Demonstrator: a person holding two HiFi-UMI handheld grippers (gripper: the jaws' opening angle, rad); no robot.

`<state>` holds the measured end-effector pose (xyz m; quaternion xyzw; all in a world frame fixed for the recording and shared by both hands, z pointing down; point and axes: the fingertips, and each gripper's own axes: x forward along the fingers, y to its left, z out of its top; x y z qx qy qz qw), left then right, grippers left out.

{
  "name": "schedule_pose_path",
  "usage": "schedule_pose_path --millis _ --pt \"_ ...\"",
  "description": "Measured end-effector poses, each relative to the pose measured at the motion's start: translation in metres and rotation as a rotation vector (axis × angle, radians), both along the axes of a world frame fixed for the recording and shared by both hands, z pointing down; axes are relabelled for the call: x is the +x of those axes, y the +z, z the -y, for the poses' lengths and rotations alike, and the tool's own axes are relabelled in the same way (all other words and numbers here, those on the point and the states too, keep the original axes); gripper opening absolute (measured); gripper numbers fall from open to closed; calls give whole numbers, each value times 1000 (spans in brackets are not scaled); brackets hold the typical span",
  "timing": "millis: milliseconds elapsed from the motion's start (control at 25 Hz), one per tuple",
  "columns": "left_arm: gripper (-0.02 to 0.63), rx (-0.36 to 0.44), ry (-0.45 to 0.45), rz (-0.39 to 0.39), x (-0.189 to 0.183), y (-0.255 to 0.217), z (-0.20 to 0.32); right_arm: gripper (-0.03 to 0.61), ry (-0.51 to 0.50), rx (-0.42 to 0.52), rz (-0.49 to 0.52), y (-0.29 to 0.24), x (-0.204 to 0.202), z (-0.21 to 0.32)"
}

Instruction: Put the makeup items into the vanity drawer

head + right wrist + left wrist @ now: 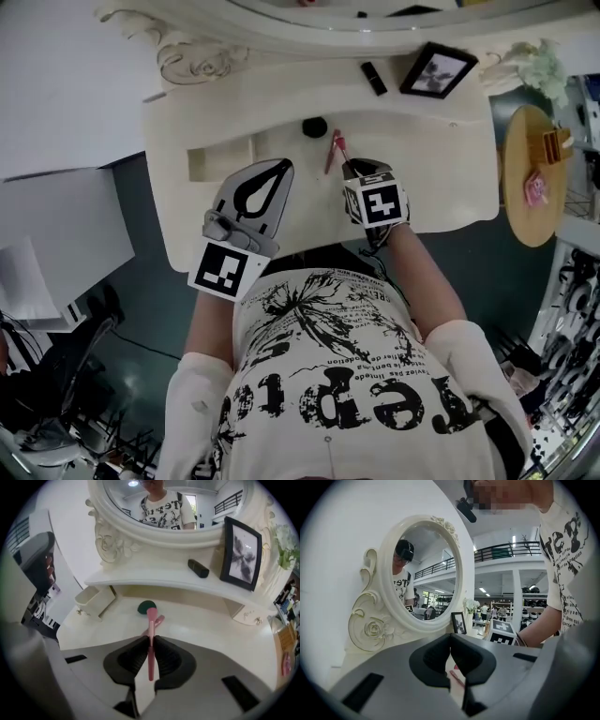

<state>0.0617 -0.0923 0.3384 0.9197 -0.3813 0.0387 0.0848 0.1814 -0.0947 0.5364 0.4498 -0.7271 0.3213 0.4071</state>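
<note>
Pink and slender, the makeup brush is clamped at mid-handle between the jaws of the right gripper, its rounded head pointing away over the tabletop. Whether it is fully clear of the surface cannot be told. A second pink item lies just beyond the jaws, under the brush head, and a dark green sponge sits just past that.

The step in hand is judged to be the carry to the drawer, which stands open at the left end of the tabletop, beneath the shelf. The grip should be kept firm, since a thin round handle may pivot between the pads. The brush should be raised enough to pass over the sponge and the drawer's near wall. It should then be lined up with the drawer's long side before it is lowered and let go.

Headroom above the drawer is limited by the shelf, so a low approach from the front is advised. The left gripper is held with its jaws together and empty, just beside the drawer's opening and on the likely path. It would best be drawn aside.

Open room is found over the middle of the tabletop. The dark tube and picture frame on the shelf are well apart from the route.
</note>
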Motion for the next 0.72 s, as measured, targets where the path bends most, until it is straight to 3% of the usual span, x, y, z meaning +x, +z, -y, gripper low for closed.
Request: schedule_pose_path --millis 320,720 --pt "14 41 -115 1 -64 -20 -17 63 -266 115 59 -52 -88 10" --pt "14 38 -355 9 -172 -24 -44 63 -632 158 88 -72 -224 14"
